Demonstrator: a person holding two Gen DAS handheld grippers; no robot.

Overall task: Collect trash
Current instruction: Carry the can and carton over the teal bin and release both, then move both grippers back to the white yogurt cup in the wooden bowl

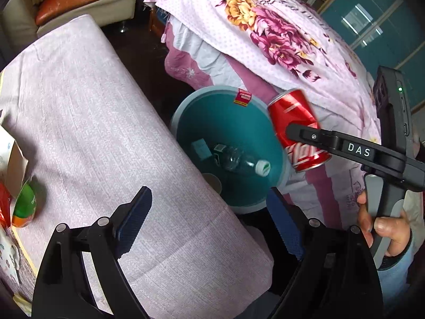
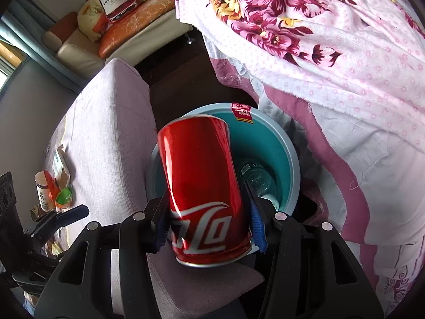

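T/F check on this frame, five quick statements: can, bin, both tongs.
1. The right tongs grip a red can. True.
2. The left tongs hold a bottle. False: they are open and hold nothing.
3. The teal bin already contains a clear plastic bottle. True.
4. The can lies inside the bin. False: it is held in the air by the bin's rim.
5. The bin stands on the table. False: it stands beside it, lower down.

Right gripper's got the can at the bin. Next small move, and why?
Probably open the right gripper and drop the red can. It is clamped between the pads, over the mouth of the teal bin, where a plastic bottle already lies. Nudging slightly forward first might centre it better.
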